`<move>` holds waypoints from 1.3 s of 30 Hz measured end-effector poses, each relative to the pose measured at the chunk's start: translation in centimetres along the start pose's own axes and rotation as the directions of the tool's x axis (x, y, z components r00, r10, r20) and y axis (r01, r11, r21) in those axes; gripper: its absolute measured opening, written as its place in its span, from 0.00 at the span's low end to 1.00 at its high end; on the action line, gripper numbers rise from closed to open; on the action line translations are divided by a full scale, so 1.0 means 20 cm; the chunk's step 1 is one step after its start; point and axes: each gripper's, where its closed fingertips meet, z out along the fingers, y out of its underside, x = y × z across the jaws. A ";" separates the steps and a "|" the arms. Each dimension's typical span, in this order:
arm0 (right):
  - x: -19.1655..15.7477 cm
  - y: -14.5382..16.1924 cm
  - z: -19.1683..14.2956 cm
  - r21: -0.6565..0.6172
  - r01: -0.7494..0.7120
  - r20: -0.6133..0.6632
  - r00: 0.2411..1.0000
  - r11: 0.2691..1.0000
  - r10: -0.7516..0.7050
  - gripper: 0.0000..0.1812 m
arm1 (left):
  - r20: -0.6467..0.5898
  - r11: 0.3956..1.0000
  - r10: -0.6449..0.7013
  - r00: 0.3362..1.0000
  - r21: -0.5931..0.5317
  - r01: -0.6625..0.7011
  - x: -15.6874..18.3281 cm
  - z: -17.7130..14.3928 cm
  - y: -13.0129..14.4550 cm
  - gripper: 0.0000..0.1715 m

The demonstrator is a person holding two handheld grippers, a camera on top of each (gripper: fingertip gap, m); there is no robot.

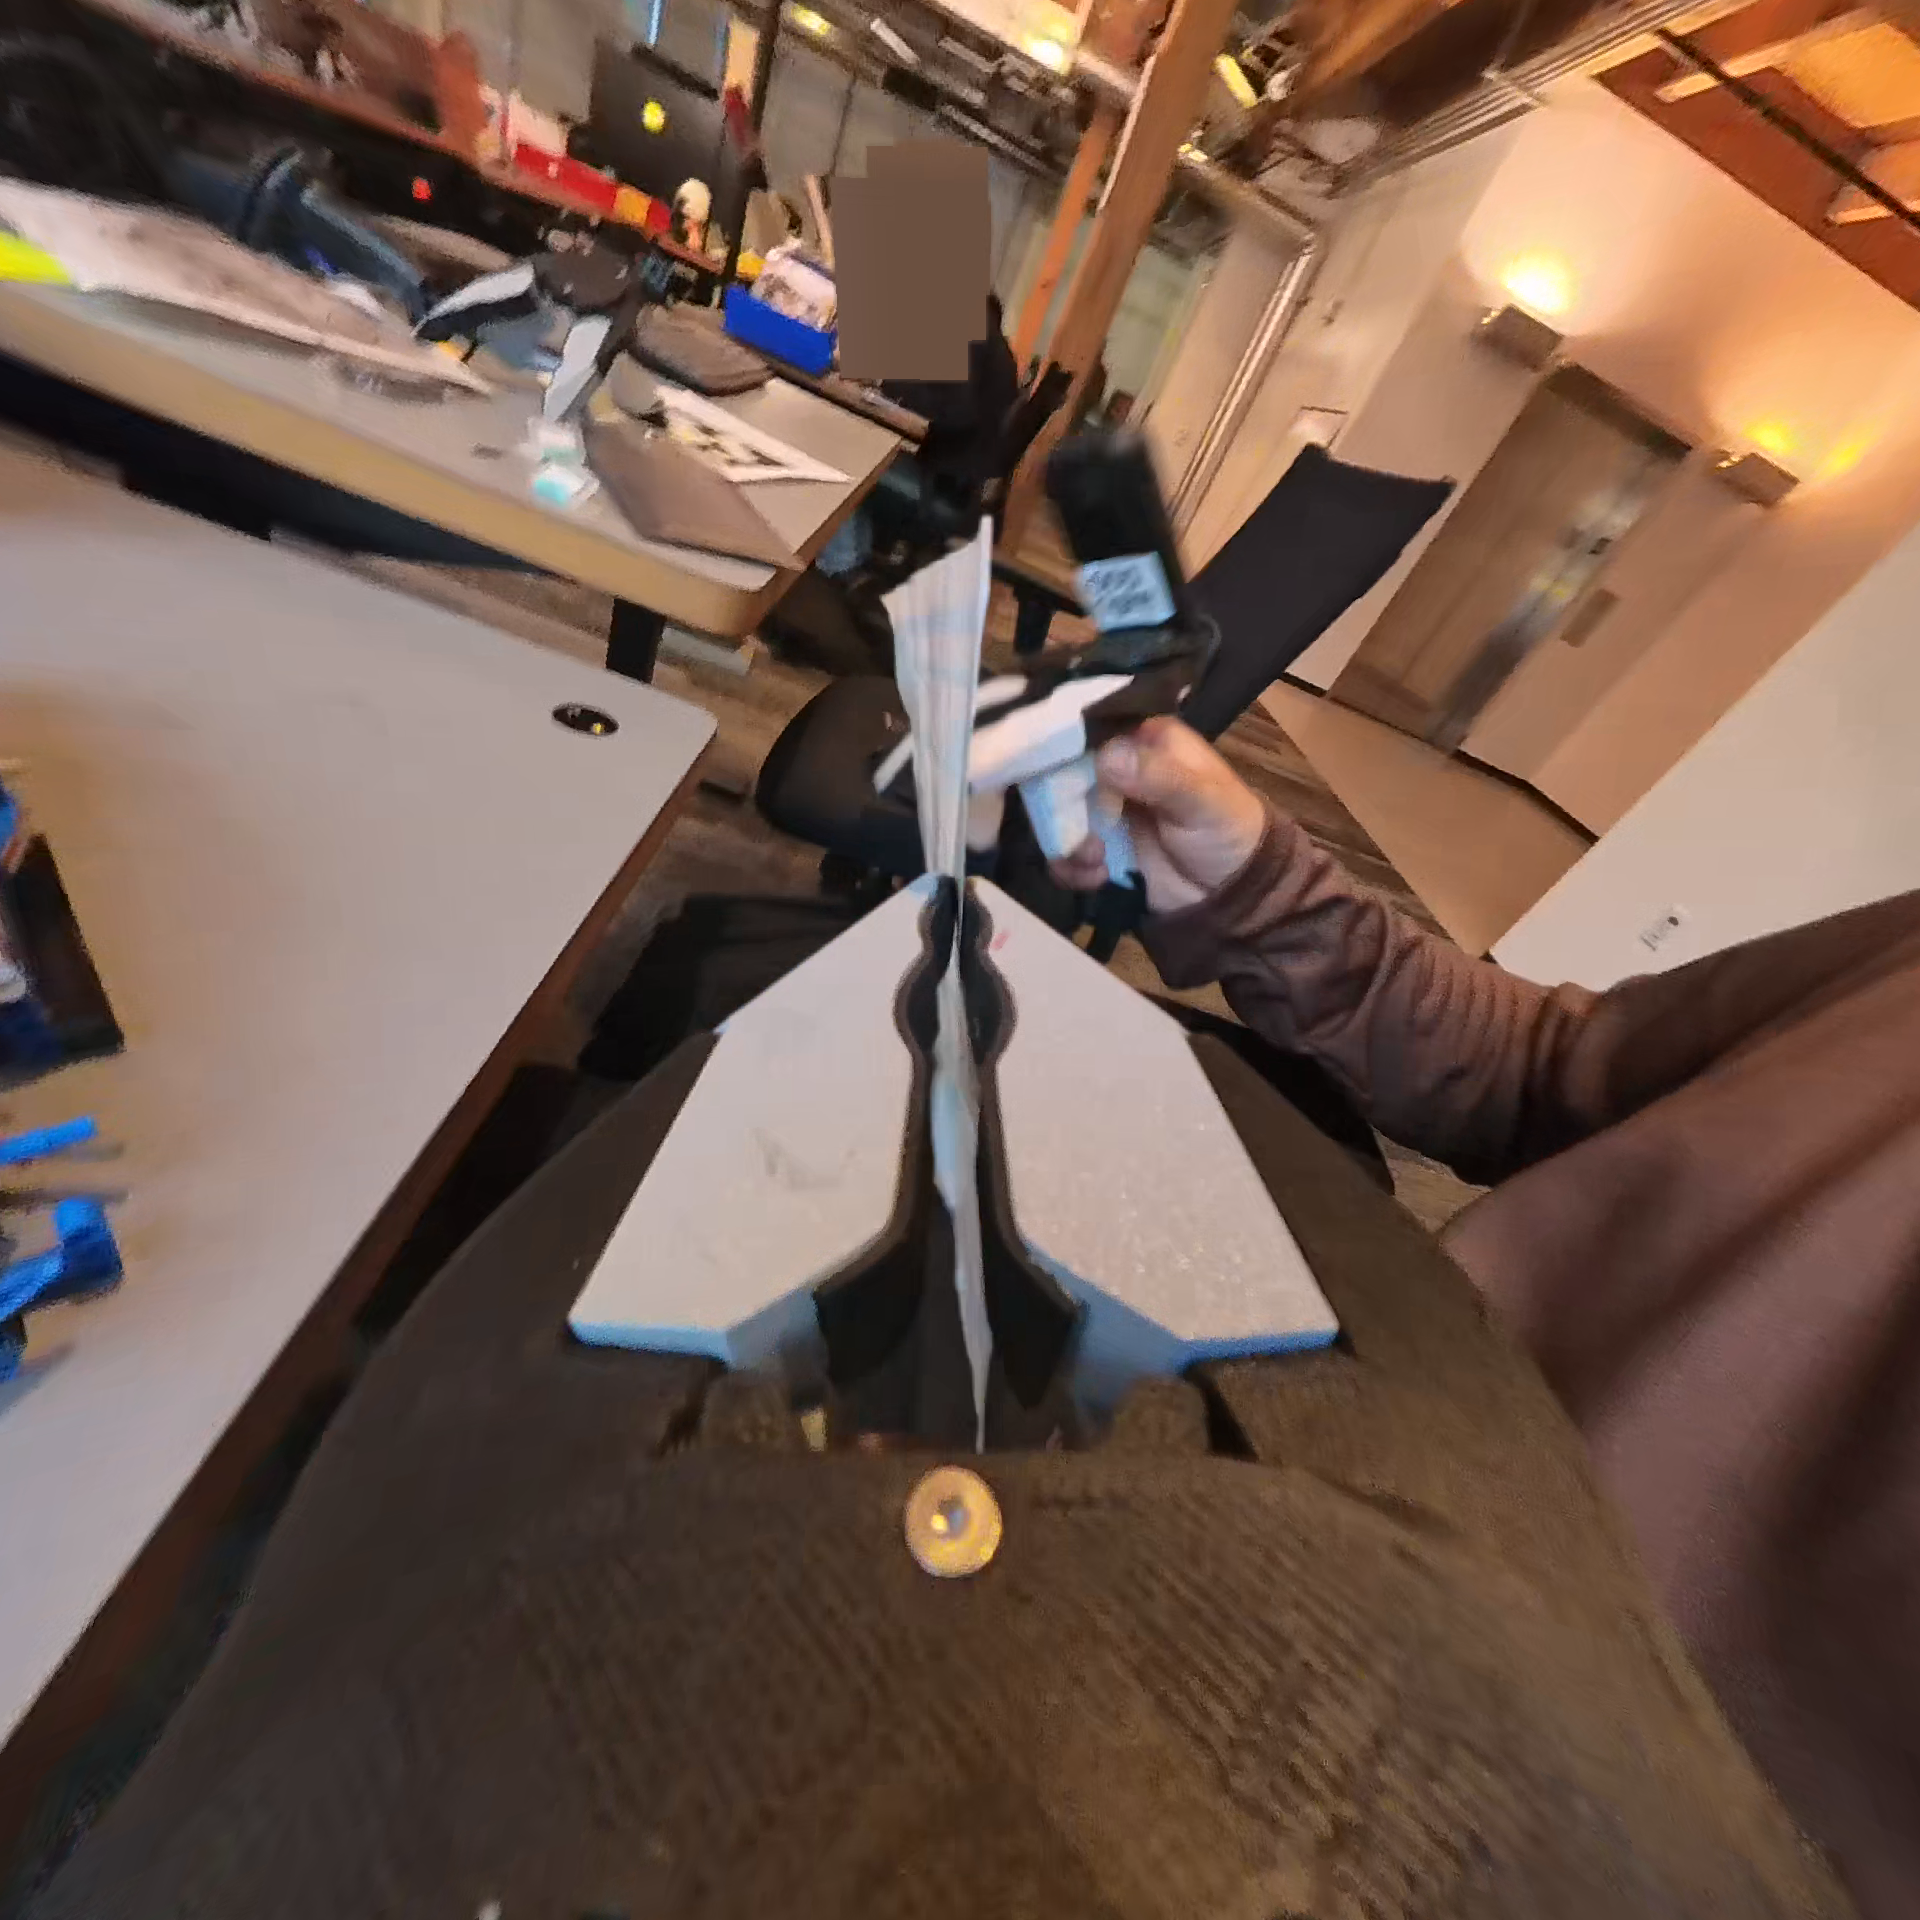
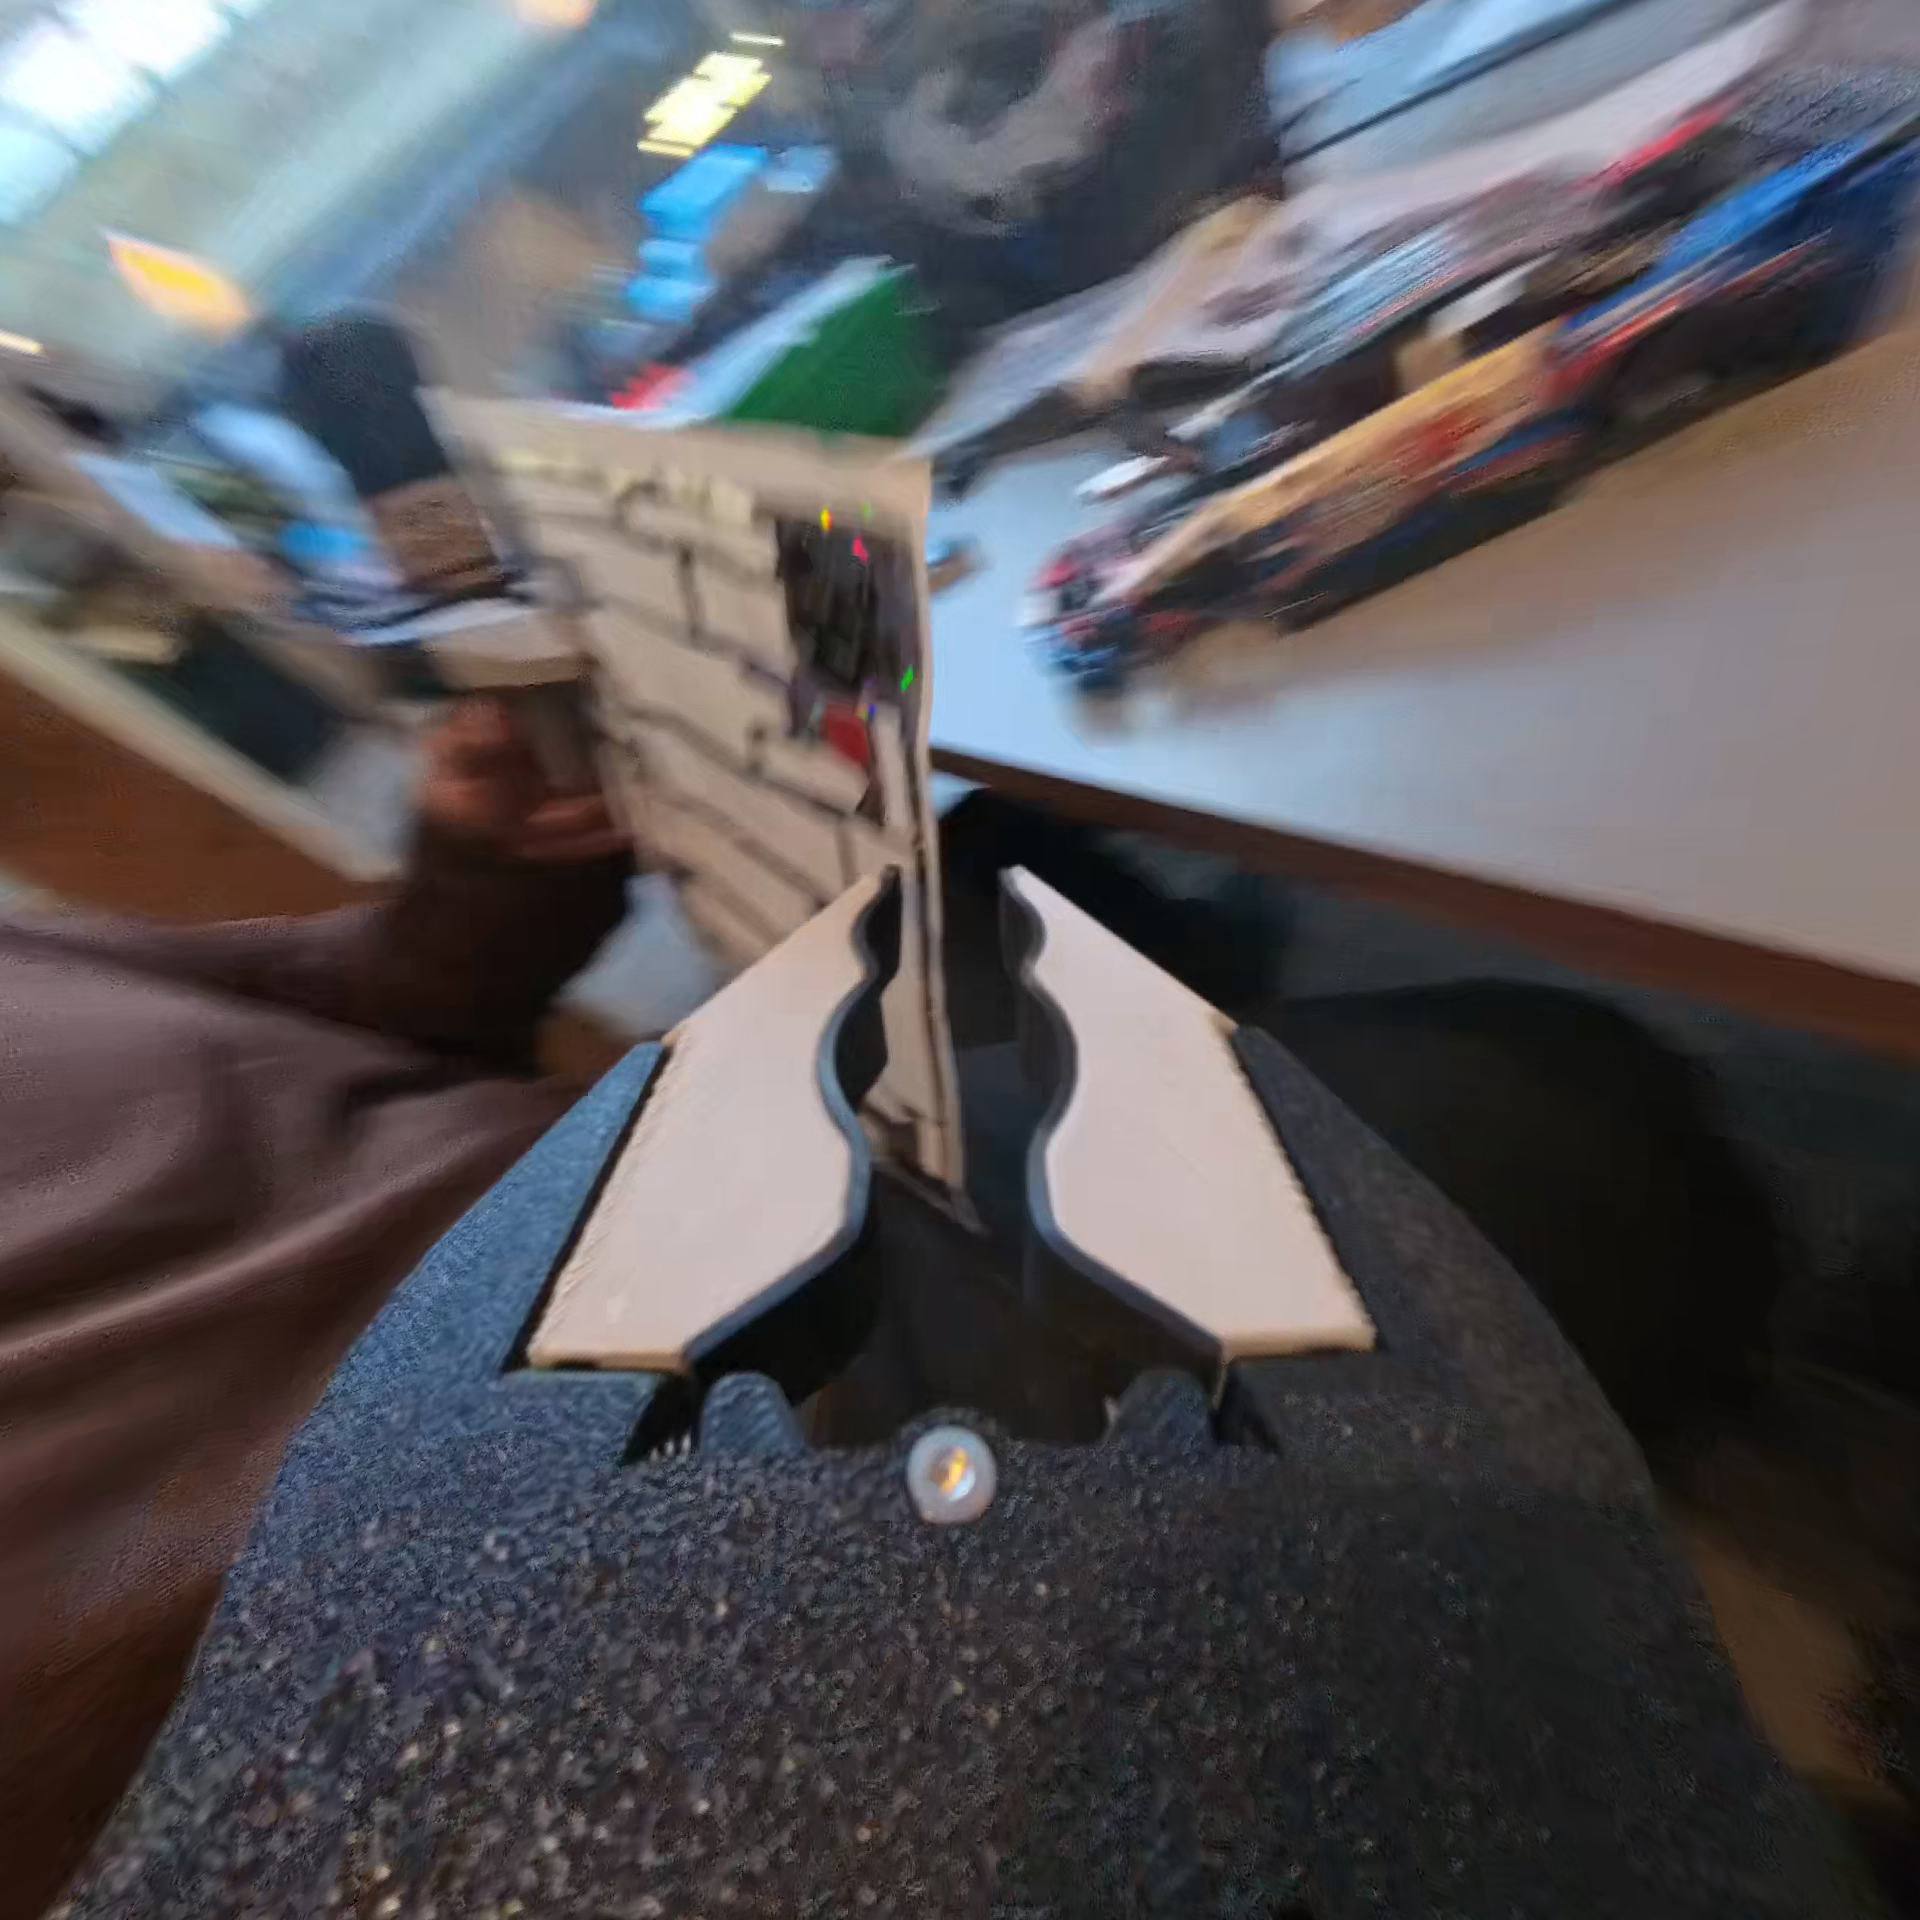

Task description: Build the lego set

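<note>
My left gripper (image 1: 951,883) is shut on the edge of a paper instruction booklet (image 1: 940,686), which I see edge-on, sticking up past the fingertips. My right gripper (image 2: 951,878) is open. The same booklet (image 2: 727,623), with printed building steps, stands between its fingers close to the left pad, and a clear gap separates it from the right pad (image 2: 1039,935). The right gripper's white fingers (image 1: 1039,732) also show in the left wrist view, beside the booklet and held by a hand (image 1: 1184,810). Both grippers are off the table's edge, above the floor.
A grey table (image 1: 312,831) lies to the left, with blue pieces (image 1: 52,1247) at its far left. In the right wrist view the same table (image 2: 1507,748) carries a blurred pile of Lego parts and boxes (image 2: 1351,520). Brown sleeves (image 1: 1455,1039) cross the space between the grippers. Spacing between my two grippers at the tips: around 12 centimetres.
</note>
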 end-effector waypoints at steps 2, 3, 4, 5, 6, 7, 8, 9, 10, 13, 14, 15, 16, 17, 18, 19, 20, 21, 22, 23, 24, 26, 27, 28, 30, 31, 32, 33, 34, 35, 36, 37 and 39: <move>0.02 -0.15 -0.04 0.033 0.181 -0.199 0.965 0.983 -0.171 0.17 | 0.012 0.998 -0.051 0.999 -0.044 0.052 -0.03 0.00 0.06 0.00; -0.05 -0.23 -0.04 0.051 0.272 -0.217 0.942 0.961 -0.255 0.23 | 0.018 0.995 -0.064 0.998 -0.069 0.065 -0.04 0.00 0.09 0.00; -0.17 -0.28 -0.01 0.058 0.361 -0.187 0.920 0.931 -0.345 0.26 | 0.025 0.993 -0.068 0.997 -0.094 0.070 -0.05 0.00 0.12 0.00; -0.29 -0.30 0.04 0.041 0.437 -0.128 0.894 0.899 -0.429 0.26 | 0.027 0.990 -0.070 0.997 -0.121 0.073 -0.05 0.00 0.14 0.00; -0.38 -0.28 0.11 0.000 0.490 -0.078 0.869 0.872 -0.489 0.25 | 0.021 0.987 -0.071 0.997 -0.145 0.073 -0.04 0.01 0.17 0.00; -0.42 -0.25 0.18 -0.057 0.527 -0.048 0.847 0.848 -0.529 0.24 | 0.012 0.984 -0.068 0.998 -0.164 0.069 -0.03 0.01 0.18 0.00; -0.44 -0.21 0.25 -0.123 0.555 -0.014 0.828 0.823 -0.561 0.25 | 0.003 0.982 -0.062 0.998 -0.177 0.062 -0.02 0.02 0.19 0.00; -0.45 -0.16 0.31 -0.183 0.571 0.025 0.816 0.800 -0.577 0.23 | -0.002 0.982 -0.052 0.999 -0.184 0.051 -0.01 0.02 0.20 0.00; -0.44 -0.11 0.37 -0.233 0.571 0.066 0.817 0.787 -0.573 0.17 | -0.003 0.981 -0.041 0.999 -0.188 0.039 -0.01 0.02 0.20 0.00; -0.44 -0.04 0.44 -0.272 0.537 0.184 0.844 0.799 -0.505 0.06 | -0.007 0.978 0.004 1.000 -0.211 -0.006 0.00 0.00 0.22 0.00; -0.46 -0.02 0.45 -0.276 0.505 0.236 0.860 0.818 -0.452 0.00 | 0.000 0.977 0.033 0.999 -0.209 -0.032 -0.01 -0.02 0.22 0.00; -0.47 -0.02 0.45 -0.281 0.449 0.274 0.885 0.848 -0.378 0.00 | -0.002 0.979 0.052 0.999 -0.195 -0.052 -0.01 -0.03 0.20 0.04; -0.47 -0.02 0.45 -0.290 0.389 0.309 0.903 0.874 -0.300 0.00 | -0.008 0.982 0.067 0.998 -0.176 -0.067 0.00 -0.05 0.19 0.05; -0.49 -0.01 0.44 -0.302 0.342 0.353 0.907 0.890 -0.228 0.00 | -0.008 0.984 0.081 0.997 -0.160 -0.082 0.01 -0.06 0.17 0.05; -0.50 -0.01 0.44 -0.311 0.309 0.383 0.906 0.899 -0.180 0.00 | -0.002 0.984 0.093 0.996 -0.154 -0.093 0.01 -0.07 0.17 0.05; -0.50 0.00 0.45 -0.316 0.295 0.396 0.905 0.902 -0.157 0.00 | -0.007 0.983 0.103 0.995 -0.149 -0.103 0.01 -0.07 0.16 0.04; -0.50 0.01 0.45 -0.321 0.293 0.409 0.900 0.900 -0.147 0.00 | -0.014 0.984 0.108 0.994 -0.142 -0.109 0.02 -0.08 0.15 0.02; -0.50 0.01 0.45 -0.322 0.293 0.417 0.898 0.900 -0.143 0.00 | -0.011 0.984 0.110 0.994 -0.138 -0.110 0.02 -0.08 0.14 0.01; -0.50 0.01 0.46 -0.319 0.288 0.416 0.898 0.903 -0.140 0.00 | 0.000 0.984 0.110 0.994 -0.139 -0.109 0.01 -0.08 0.14 0.00; -0.49 0.00 0.46 -0.317 0.282 0.414 0.900 0.906 -0.136 0.00 | 0.008 0.985 0.112 0.994 -0.135 -0.110 0.00 -0.08 0.14 0.00; -0.48 0.00 0.47 -0.310 0.275 0.398 0.907 0.910 -0.138 0.00 | 0.023 0.986 0.111 0.994 -0.127 -0.107 -0.01 -0.08 0.13 0.00; -0.40 -0.04 0.50 -0.280 0.282 0.269 0.941 0.918 -0.207 0.10 | 0.048 0.989 0.080 0.996 -0.128 -0.073 -0.04 -0.08 0.14 0.00; -0.35 -0.07 0.49 -0.252 0.319 0.187 0.942 0.914 -0.277 0.14 | 0.062 0.991 0.048 0.997 -0.128 -0.040 -0.06 -0.08 0.15 0.00; -0.34 -0.11 0.47 -0.210 0.378 0.124 0.925 0.902 -0.359 0.12 | 0.072 0.993 0.013 0.997 -0.115 -0.005 -0.08 -0.08 0.16 0.00; -0.40 -0.17 0.42 -0.109 0.510 0.045 0.860 0.853 -0.508 0.12 | 0.071 0.993 -0.066 0.995 -0.095 0.072 -0.10 -0.08 0.18 0.00; -0.46 -0.16 0.40 -0.080 0.577 0.051 0.817 0.813 -0.574 0.10 | 0.066 0.990 -0.101 0.993 -0.090 0.107 -0.10 -0.08 0.19 0.00; -0.50 -0.12 0.39 -0.081 0.638 0.071 0.770 0.766 -0.634 0.04 | 0.058 0.986 -0.134 0.989 -0.093 0.139 -0.11 -0.07 0.21 0.00; -0.52 -0.08 0.40 -0.110 0.685 0.066 0.728 0.720 -0.683 0.00 | 0.050 0.981 -0.166 0.985 -0.095 0.170 -0.11 -0.06 0.23 0.00; -0.50 -0.04 0.41 -0.149 0.719 0.046 0.691 0.679 -0.721 0.00 | 0.050 0.977 -0.188 0.981 -0.093 0.192 -0.11 -0.06 0.24 0.00; -0.49 0.00 0.42 -0.181 0.743 0.045 0.661 0.644 -0.749 0.00 | 0.044 0.975 -0.200 0.979 -0.088 0.203 -0.11 -0.05 0.25 0.00; -0.48 0.04 0.43 -0.210 0.753 0.056 0.646 0.624 -0.761 0.00 | 0.033 0.974 -0.205 0.978 -0.087 0.207 -0.10 -0.05 0.26 0.00; -0.48 0.07 0.45 -0.232 0.756 0.074 0.642 0.613 -0.763 0.00 | 0.028 0.975 -0.201 0.979 -0.090 0.203 -0.08 -0.04 0.26 0.00; -0.44 0.12 0.47 -0.264 0.772 0.083 0.615 0.578 -0.784 0.01 | -0.006 0.981 -0.174 0.985 -0.088 0.173 -0.04 -0.03 0.26 0.00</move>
